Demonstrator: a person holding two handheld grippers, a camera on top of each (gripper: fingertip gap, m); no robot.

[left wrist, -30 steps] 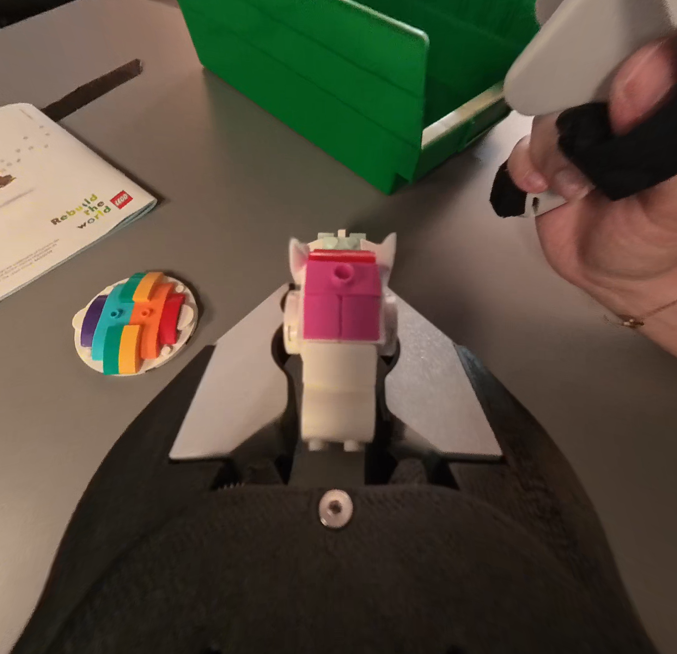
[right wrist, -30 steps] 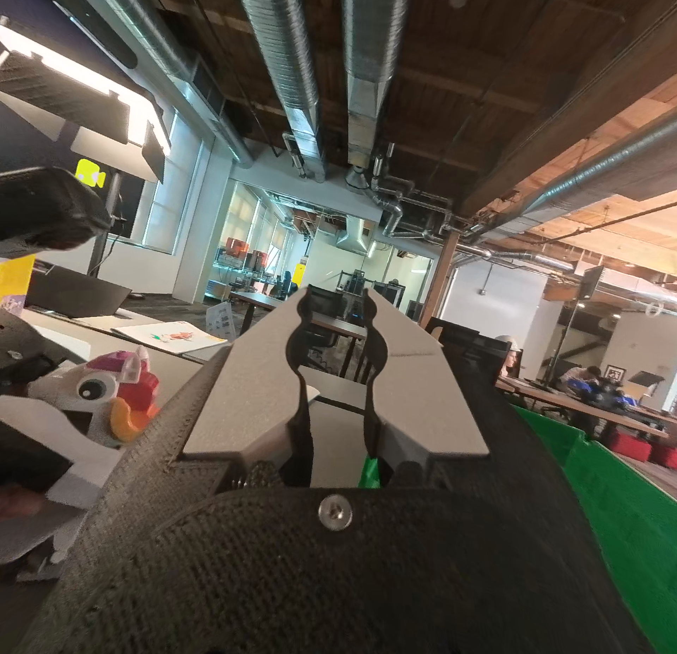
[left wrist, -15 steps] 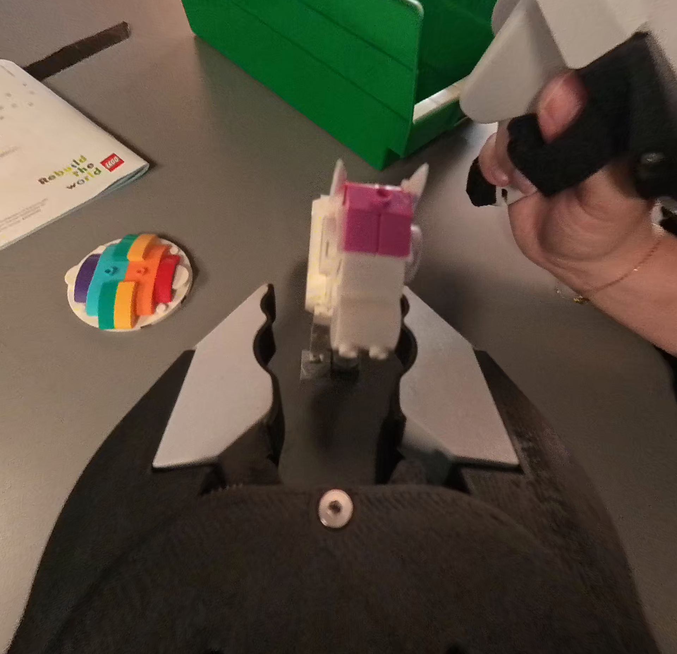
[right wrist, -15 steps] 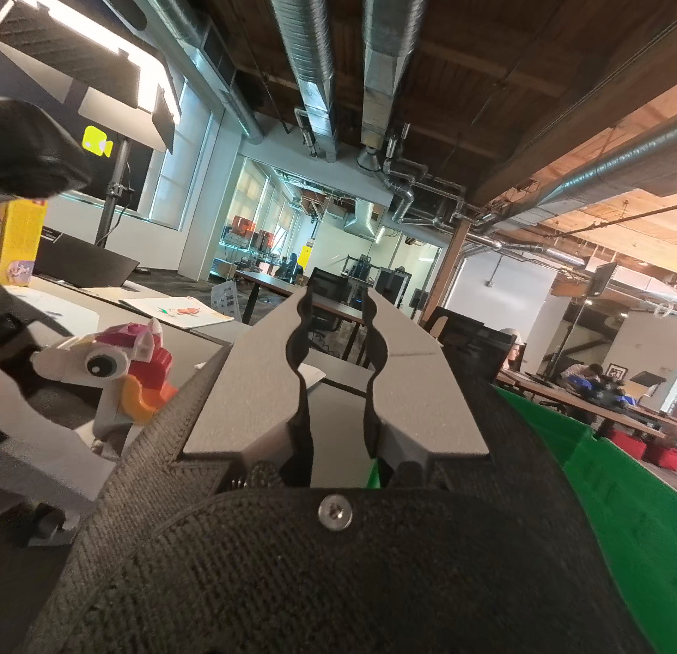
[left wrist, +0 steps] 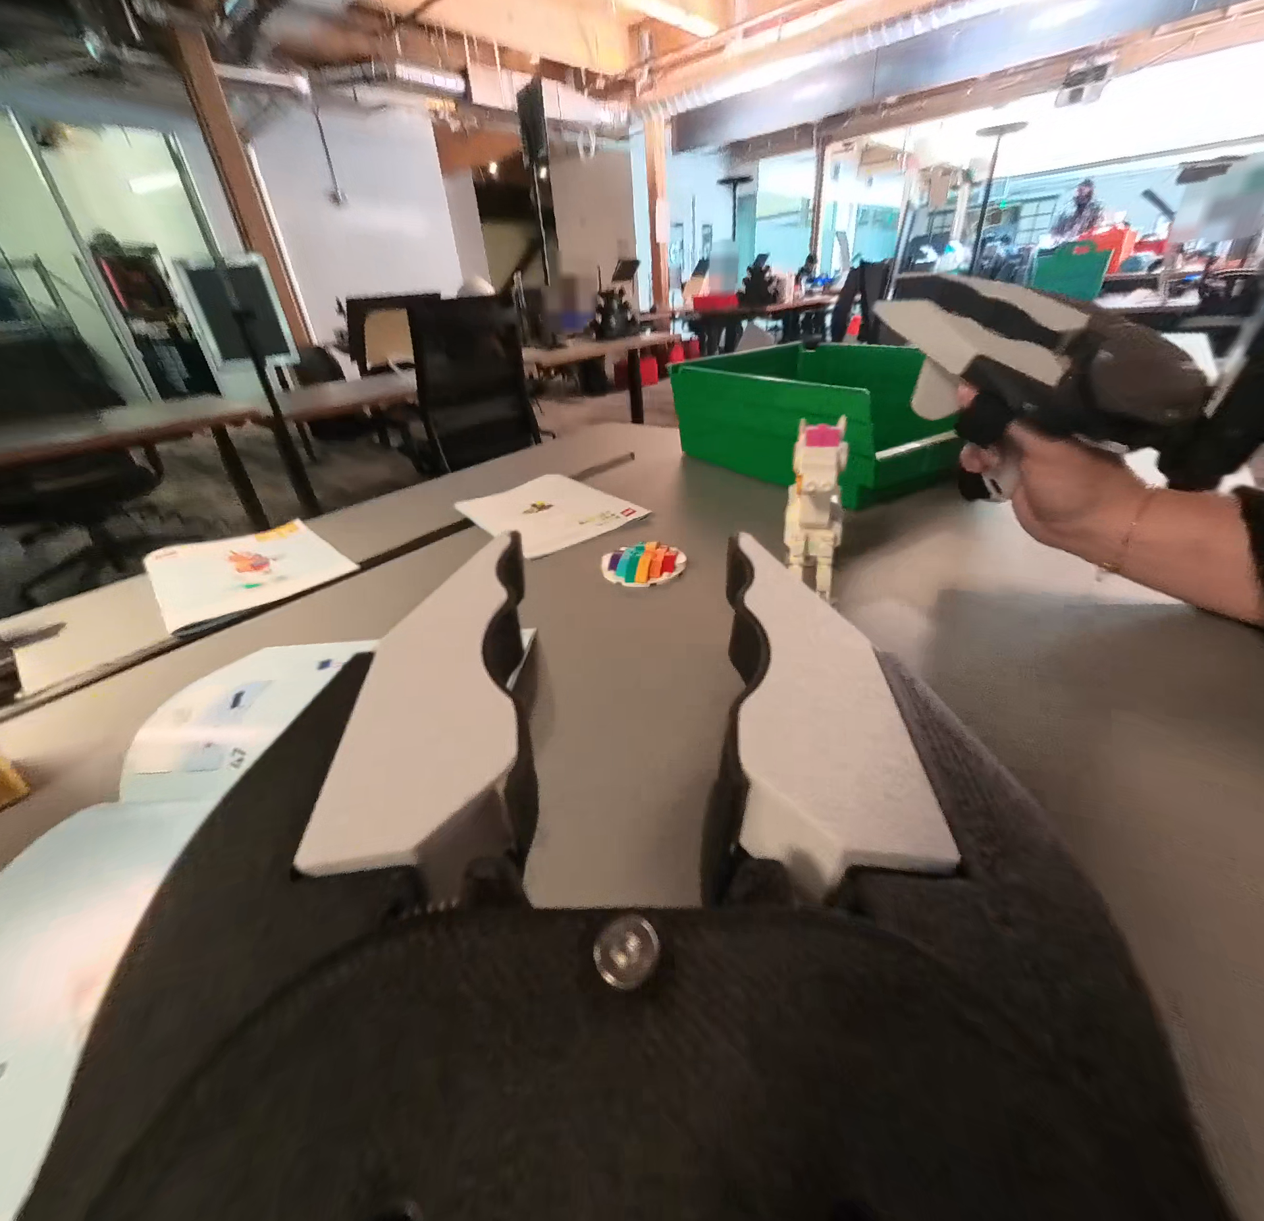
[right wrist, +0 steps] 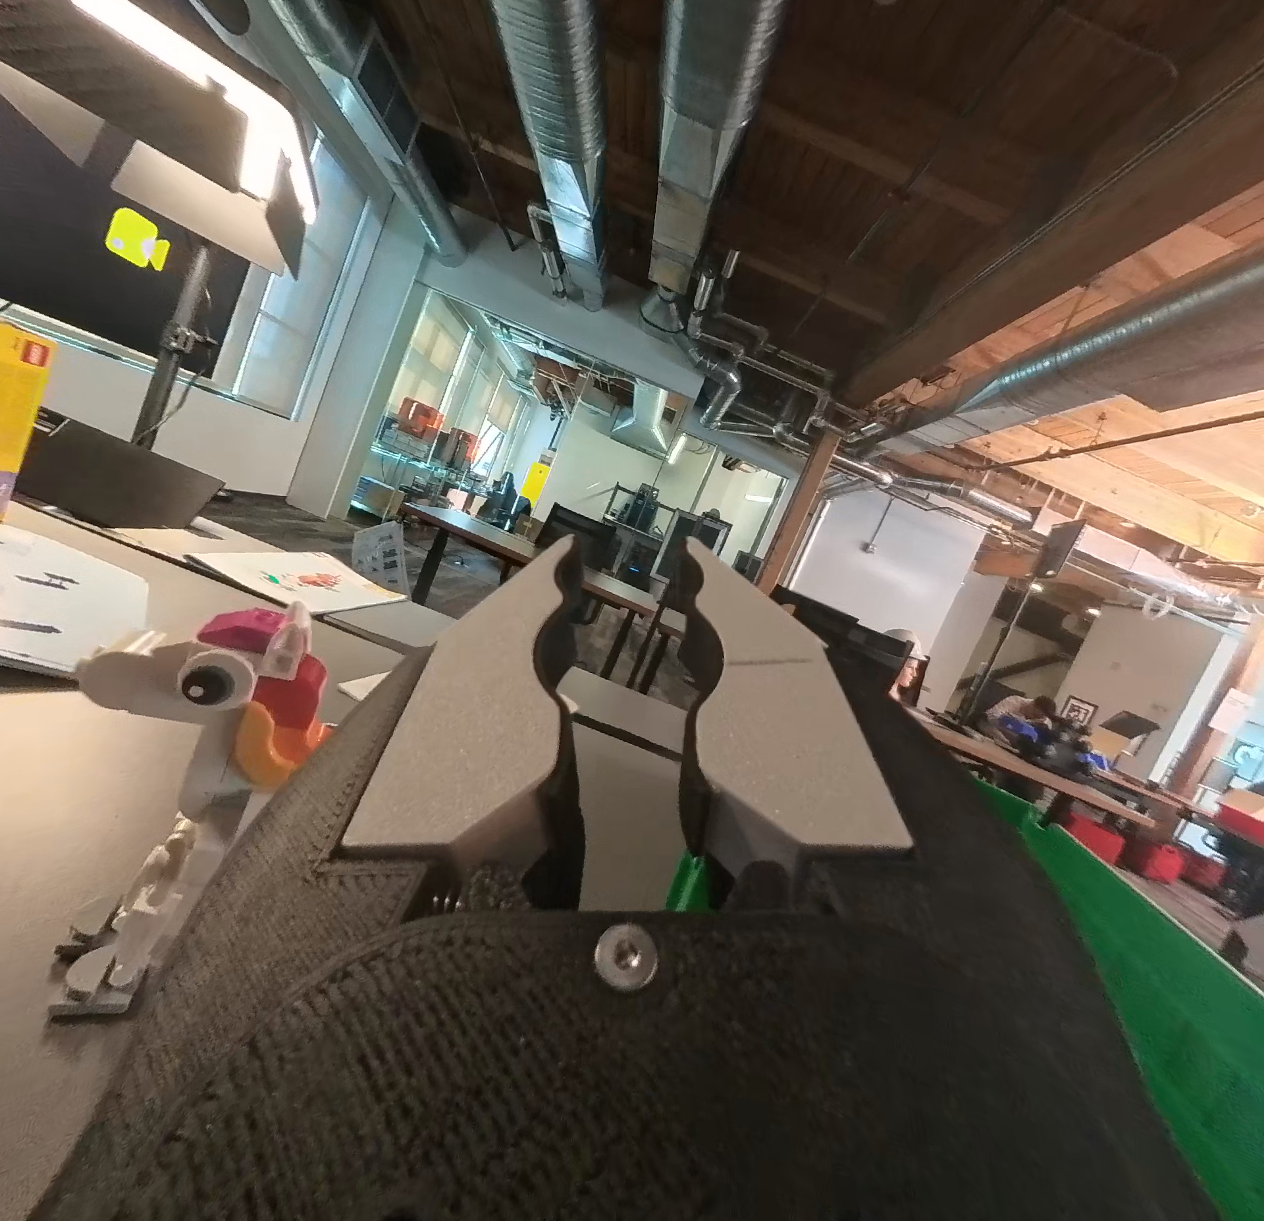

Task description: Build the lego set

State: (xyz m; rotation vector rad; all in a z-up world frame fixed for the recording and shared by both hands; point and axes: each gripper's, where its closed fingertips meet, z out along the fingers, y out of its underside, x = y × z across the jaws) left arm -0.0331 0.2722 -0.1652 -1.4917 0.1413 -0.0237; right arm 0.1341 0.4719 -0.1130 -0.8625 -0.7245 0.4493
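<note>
the left tool is spread wide and empty, low over the tabletop. the rainbow disc lies flat at 12 o'clock; the unicorn stands upright at 1 o'clock. the right tool, slightly parted and empty, hovers nearer it.

A small white brick unicorn stands upright on the grey bench, on its own thin legs over a little dark base plate, touched by nothing. It has a pink block on top of its head between two pale ears, a big black-and-white eye, and a red and orange mane down its neck. Near it lies a flat white round plate covered in curved rainbow-coloured strips.
</note>
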